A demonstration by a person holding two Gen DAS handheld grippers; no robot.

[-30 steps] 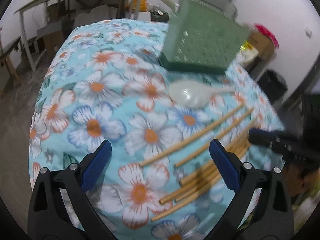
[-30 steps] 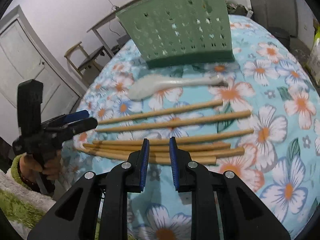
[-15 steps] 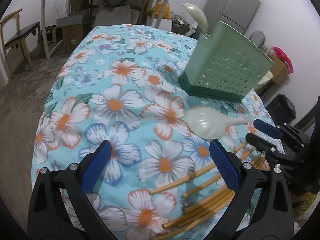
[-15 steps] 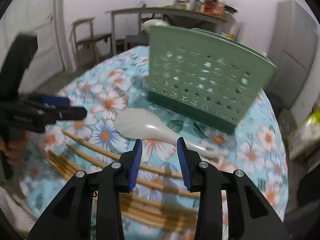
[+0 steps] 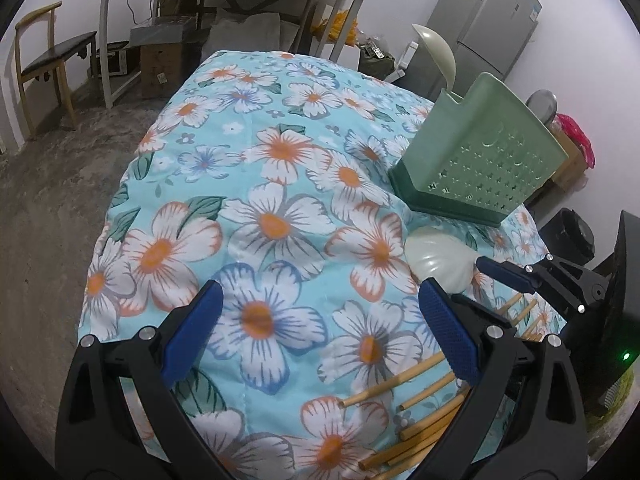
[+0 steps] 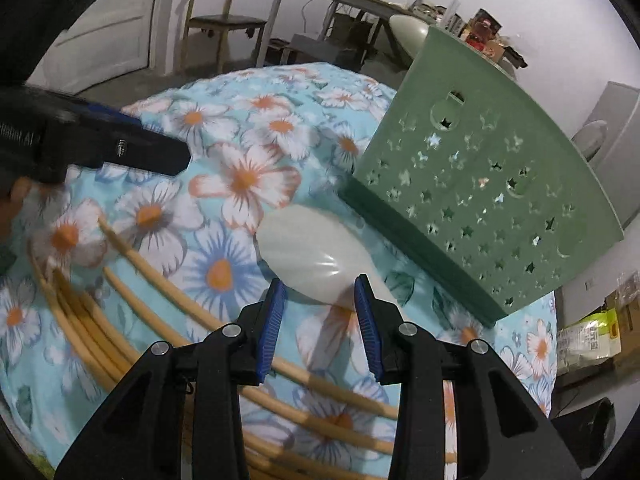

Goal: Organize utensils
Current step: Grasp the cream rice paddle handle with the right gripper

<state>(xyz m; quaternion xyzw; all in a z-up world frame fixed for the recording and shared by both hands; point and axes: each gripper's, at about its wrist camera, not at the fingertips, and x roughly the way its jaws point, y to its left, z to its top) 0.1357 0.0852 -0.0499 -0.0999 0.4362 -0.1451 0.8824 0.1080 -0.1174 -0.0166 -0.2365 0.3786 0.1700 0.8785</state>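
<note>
Floral cloth (image 6: pixel 240 176): one lying spoon (image 6: pixel 308 264), one green holder (image 6: pixel 480 200).

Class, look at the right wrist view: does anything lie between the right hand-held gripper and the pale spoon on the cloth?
Nothing visible does. The right hand-held gripper is open just before the pale spoon; the chopsticks lie off to one side.
</note>
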